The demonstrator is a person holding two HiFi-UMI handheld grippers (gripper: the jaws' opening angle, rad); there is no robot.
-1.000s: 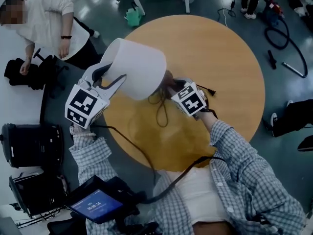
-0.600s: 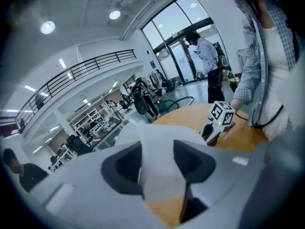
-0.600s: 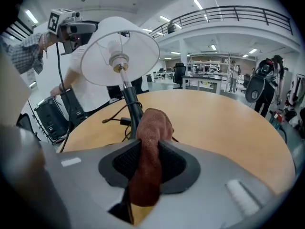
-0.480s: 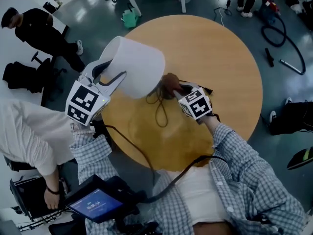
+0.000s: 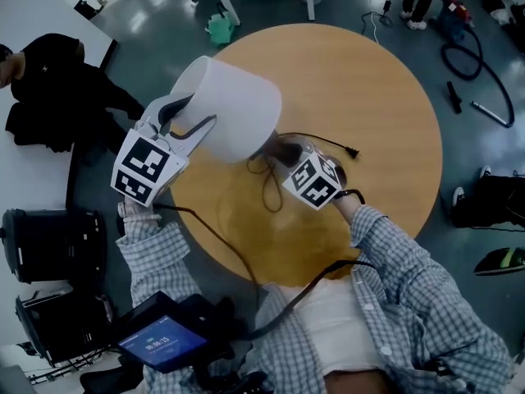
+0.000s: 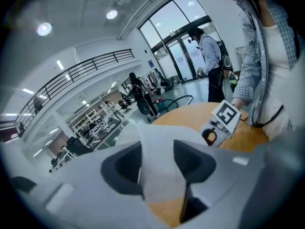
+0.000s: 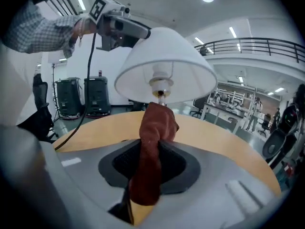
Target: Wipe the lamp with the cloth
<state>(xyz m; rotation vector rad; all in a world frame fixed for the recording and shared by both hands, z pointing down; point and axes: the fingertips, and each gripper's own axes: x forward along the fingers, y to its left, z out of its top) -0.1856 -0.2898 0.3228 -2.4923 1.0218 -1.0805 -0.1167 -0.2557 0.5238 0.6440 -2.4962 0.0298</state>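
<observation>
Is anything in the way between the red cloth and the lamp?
Nothing visible does. The cloth, clamped in the right gripper, reaches straight up to the lamp beneath its shade. The left gripper holds the shade's rim, clear of that path.

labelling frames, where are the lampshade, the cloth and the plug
lampshade point(image 5: 234, 109), head view, middle of its white outer wall
cloth point(image 7: 159, 123), right gripper view, its bunched upper part
plug point(image 5: 354, 153), head view, black end of the cord
</observation>
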